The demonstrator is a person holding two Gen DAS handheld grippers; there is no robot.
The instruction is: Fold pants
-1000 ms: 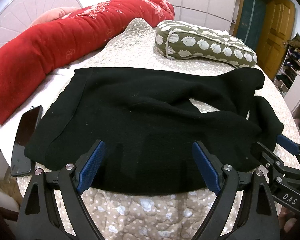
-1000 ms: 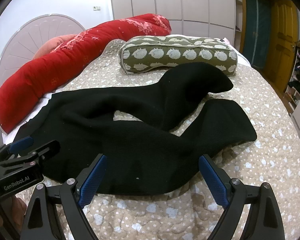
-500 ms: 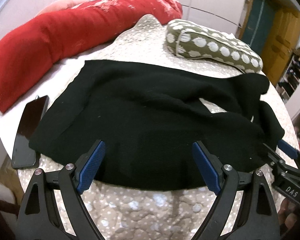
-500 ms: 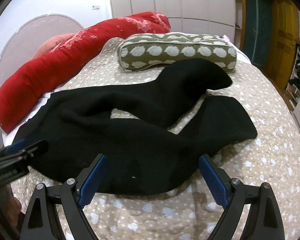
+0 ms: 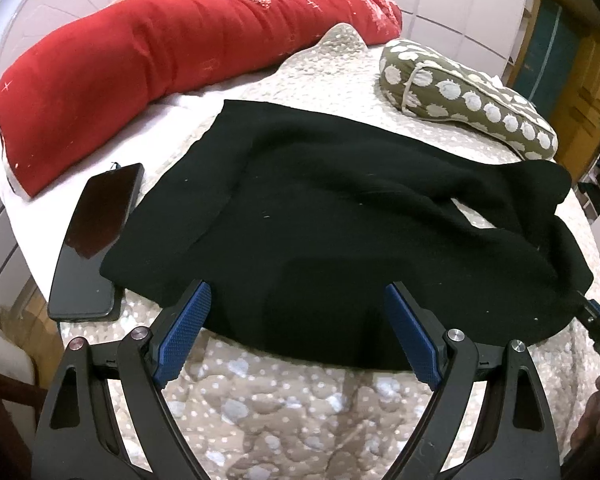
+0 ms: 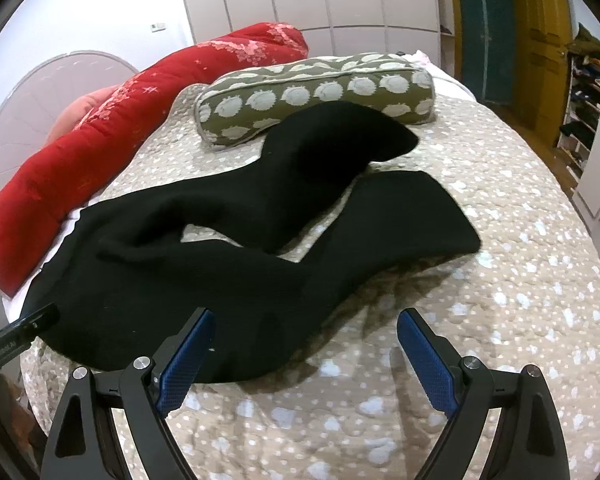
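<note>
Black pants (image 5: 340, 232) lie spread on the quilted bed, waist end to the left, the two legs (image 6: 300, 184) running right and crossing loosely. My left gripper (image 5: 296, 332) is open and empty, its blue pads just over the near edge of the waist part. My right gripper (image 6: 304, 356) is open and empty, over the near edge of the pants by the lower leg. Each gripper's tip shows at the edge of the other's view.
A dark phone (image 5: 96, 240) lies left of the pants near the bed's edge. A long red bolster (image 5: 160, 64) and an olive dotted pillow (image 6: 316, 96) lie behind. The beige dotted quilt (image 6: 500, 280) extends right. A yellow door (image 6: 544, 40) stands far right.
Both grippers have moved left along the near edge of the pants and a little closer. The left view now shows more of the phone and waist. The jaws stay open.
</note>
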